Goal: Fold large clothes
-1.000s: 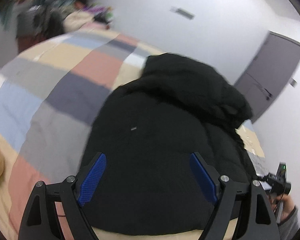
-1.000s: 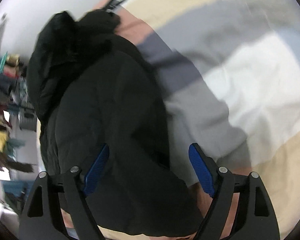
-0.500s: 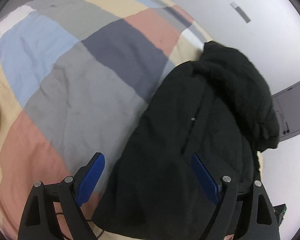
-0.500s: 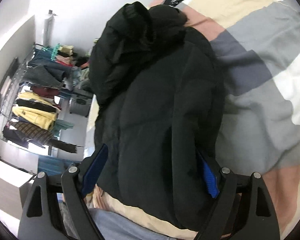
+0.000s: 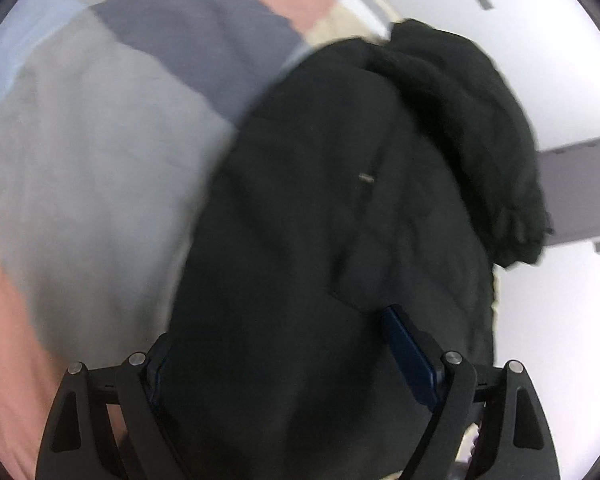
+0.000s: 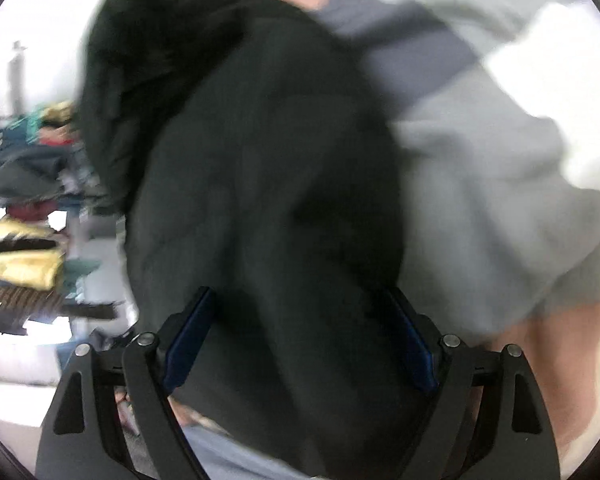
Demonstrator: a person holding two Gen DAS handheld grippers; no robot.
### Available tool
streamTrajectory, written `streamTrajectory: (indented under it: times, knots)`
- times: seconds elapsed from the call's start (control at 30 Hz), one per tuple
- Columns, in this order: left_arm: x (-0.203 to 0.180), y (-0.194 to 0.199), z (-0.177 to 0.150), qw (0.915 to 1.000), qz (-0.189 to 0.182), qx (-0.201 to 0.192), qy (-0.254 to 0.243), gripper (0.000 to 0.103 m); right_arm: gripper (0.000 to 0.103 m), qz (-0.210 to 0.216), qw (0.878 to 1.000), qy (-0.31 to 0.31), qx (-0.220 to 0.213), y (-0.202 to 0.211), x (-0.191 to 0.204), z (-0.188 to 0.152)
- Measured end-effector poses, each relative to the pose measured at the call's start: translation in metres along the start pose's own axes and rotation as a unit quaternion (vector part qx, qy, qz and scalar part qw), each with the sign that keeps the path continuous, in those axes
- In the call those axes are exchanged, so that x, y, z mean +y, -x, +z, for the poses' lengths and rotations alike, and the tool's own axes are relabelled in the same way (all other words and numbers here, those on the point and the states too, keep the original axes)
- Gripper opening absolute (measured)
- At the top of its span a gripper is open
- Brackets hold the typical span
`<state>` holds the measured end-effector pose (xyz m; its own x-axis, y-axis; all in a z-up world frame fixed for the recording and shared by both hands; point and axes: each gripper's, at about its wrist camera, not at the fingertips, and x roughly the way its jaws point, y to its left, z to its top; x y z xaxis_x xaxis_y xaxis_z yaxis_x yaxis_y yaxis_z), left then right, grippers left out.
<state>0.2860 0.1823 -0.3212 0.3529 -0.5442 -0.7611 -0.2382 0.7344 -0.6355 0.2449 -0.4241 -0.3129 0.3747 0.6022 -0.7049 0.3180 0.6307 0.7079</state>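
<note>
A large black padded jacket [image 5: 340, 208] lies folded lengthwise on a bed with a patchwork cover [image 5: 92, 152], its hood [image 5: 472, 120] at the far end. My left gripper [image 5: 276, 352] is open, its fingers straddling the jacket's near hem; the left pad is hidden behind fabric. The jacket also fills the right wrist view [image 6: 260, 184]. My right gripper [image 6: 300, 336] is open around the near end of the jacket, a blue pad on each side. Both views are blurred.
The patchwork cover [image 6: 500, 168] bunches up in a grey fold to the right of the jacket. A rack of hanging clothes [image 6: 24, 208] stands at the left. A white wall and a grey door [image 5: 580, 188] lie beyond the bed.
Both grippers have dropped closer to the jacket's near end, and its fabric now sits between each pair of fingers. Both stay open. The cover beside the jacket has bunched up.
</note>
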Motion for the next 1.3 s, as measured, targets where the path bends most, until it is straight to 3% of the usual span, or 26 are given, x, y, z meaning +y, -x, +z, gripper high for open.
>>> streamTrajectory:
  times: [0.1,0.13,0.17,0.2,0.23,0.27,0.3,0.33,0.4,0.47,0.8,1.07,1.3]
  knots:
    - [-0.011,0.007,-0.008,0.9993,-0.031,-0.006,-0.022,0.086,0.08,0.031,0.998,0.053,-0.017,0.011,0.023,-0.009]
    - [-0.014,0.01,-0.009,0.9988,-0.04,-0.006,-0.029,0.083,0.067,0.025,0.997,0.064,-0.025,0.013,0.028,-0.011]
    - [-0.019,0.012,-0.013,0.9983,-0.043,-0.005,-0.039,0.074,0.048,0.015,0.997,0.066,-0.029,0.014,0.027,-0.012]
    - [-0.021,0.011,-0.012,0.9983,-0.04,-0.005,-0.044,0.062,0.039,-0.002,0.998,0.06,-0.036,0.015,0.024,-0.012]
    - [-0.024,0.013,-0.015,0.9983,-0.029,-0.003,-0.051,0.056,0.024,-0.008,0.998,0.051,-0.042,0.016,0.021,-0.011]
    - [-0.025,0.012,-0.017,0.9982,-0.027,-0.001,-0.053,0.041,0.014,-0.006,0.998,0.04,-0.051,0.02,0.017,-0.01]
    - [-0.025,0.013,-0.019,0.998,-0.03,0.002,-0.056,0.027,0.013,-0.001,0.998,0.034,-0.06,0.025,0.014,-0.009]
    - [-0.026,0.018,-0.019,0.9977,-0.035,0.003,-0.057,0.021,0.009,0.005,0.997,0.032,-0.067,0.031,0.013,-0.007]
    - [-0.027,0.028,-0.019,0.9977,-0.047,-0.002,-0.049,0.007,0.008,0.02,0.996,0.037,-0.078,0.043,0.016,-0.005]
    - [-0.03,0.049,-0.023,0.9968,-0.06,-0.013,-0.05,0.004,0.006,0.035,0.994,0.048,-0.088,0.058,0.027,-0.009]
    - [-0.057,0.171,-0.073,0.9887,-0.109,-0.057,-0.086,0.003,0.005,0.089,0.982,0.098,-0.135,0.14,0.075,-0.056]
    - [-0.057,0.257,-0.145,0.9828,-0.129,-0.081,-0.104,0.003,0.006,0.133,0.969,0.134,-0.161,0.216,0.073,-0.131]
    - [-0.052,0.322,-0.203,0.9774,-0.131,-0.104,-0.129,0.003,0.006,0.146,0.96,0.167,-0.174,0.27,0.073,-0.187]
